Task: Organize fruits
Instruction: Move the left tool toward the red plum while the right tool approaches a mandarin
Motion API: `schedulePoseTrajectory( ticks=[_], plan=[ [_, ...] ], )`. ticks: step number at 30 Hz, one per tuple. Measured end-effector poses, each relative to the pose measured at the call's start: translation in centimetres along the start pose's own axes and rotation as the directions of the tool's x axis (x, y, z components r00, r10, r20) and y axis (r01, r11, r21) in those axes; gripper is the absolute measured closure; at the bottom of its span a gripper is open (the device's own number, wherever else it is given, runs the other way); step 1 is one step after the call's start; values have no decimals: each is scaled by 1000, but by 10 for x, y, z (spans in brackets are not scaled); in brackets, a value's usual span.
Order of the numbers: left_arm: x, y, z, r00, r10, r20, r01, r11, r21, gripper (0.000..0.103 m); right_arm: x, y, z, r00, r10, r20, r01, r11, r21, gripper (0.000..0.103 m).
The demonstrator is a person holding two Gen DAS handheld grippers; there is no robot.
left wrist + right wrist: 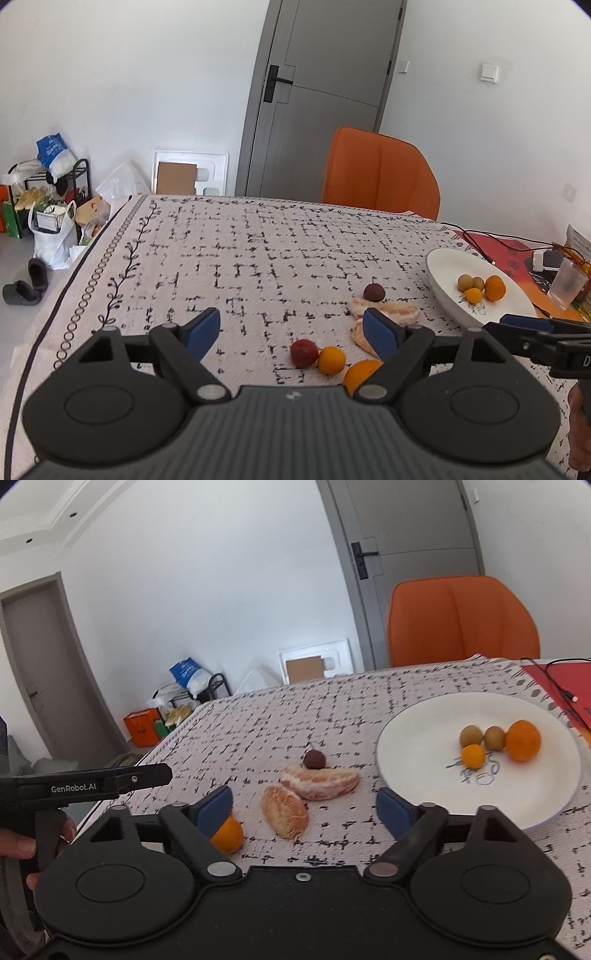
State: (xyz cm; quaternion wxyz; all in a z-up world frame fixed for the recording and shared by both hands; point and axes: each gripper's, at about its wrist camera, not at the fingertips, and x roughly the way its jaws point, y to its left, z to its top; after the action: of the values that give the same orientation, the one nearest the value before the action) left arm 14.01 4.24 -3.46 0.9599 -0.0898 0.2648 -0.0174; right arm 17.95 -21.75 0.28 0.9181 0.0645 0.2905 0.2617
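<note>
Left wrist view: left gripper point(291, 328) stands open and empty above the cloth; its right finger hides part of a pomelo segment point(400, 312) and an orange point(360, 374). Right wrist view: right gripper point(304, 808) open, nothing held; white plate point(417, 734) of fruit slightly blurred; a small orange point(229, 836) sits half-hidden behind the left finger.
</note>
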Motion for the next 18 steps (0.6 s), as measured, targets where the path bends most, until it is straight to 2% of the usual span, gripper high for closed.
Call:
schedulePoseTrajectory(
  ticks=[7, 11, 18],
  plan=[
    [11, 14, -8, 1000, 6, -26, -6, 1000, -30, 32, 20, 7, -5, 998, 20, -53, -21, 1000, -16, 43],
    [18, 19, -12, 999, 2, -43, -4, 999, -42, 41, 30, 10, -6, 997, 26, -74, -28, 999, -24, 47],
    [27, 19, -13, 998, -23, -59, 20, 999, -48, 53, 46, 10, -8, 994, 31, -109, -34, 999, -20, 60]
  ],
)
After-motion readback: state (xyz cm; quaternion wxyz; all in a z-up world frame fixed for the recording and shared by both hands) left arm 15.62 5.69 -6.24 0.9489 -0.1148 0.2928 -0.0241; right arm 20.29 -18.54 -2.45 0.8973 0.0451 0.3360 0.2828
